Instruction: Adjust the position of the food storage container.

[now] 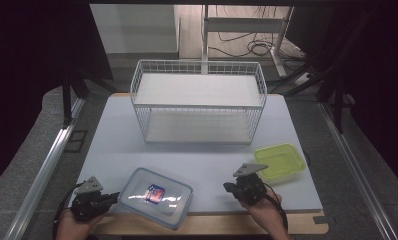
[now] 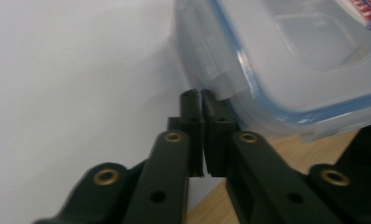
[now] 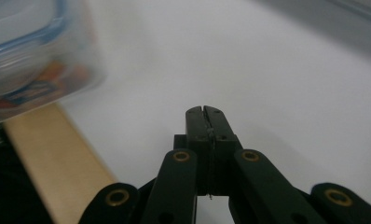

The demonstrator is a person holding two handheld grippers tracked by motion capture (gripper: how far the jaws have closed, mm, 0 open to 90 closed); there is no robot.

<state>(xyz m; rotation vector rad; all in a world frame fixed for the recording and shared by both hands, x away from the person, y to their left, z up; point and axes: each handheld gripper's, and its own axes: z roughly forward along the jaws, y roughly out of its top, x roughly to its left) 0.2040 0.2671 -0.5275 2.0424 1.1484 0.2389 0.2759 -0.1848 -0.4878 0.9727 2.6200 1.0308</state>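
Observation:
A clear lidded box with a blue seal and a colourful packet inside lies at the table's front edge. My left gripper sits at the box's left corner, jaws shut. In the left gripper view the closed tips rest beside the box, by a side clip, with nothing visible between them. My right gripper hovers to the right of the box, apart from it, and points left. In the right gripper view its jaws are shut and empty over the white surface, with the box blurred at the upper left.
A white wire two-shelf rack stands at the back middle of the white table top. A yellow-green open tub sits just right of my right gripper. A wooden strip runs along the front edge.

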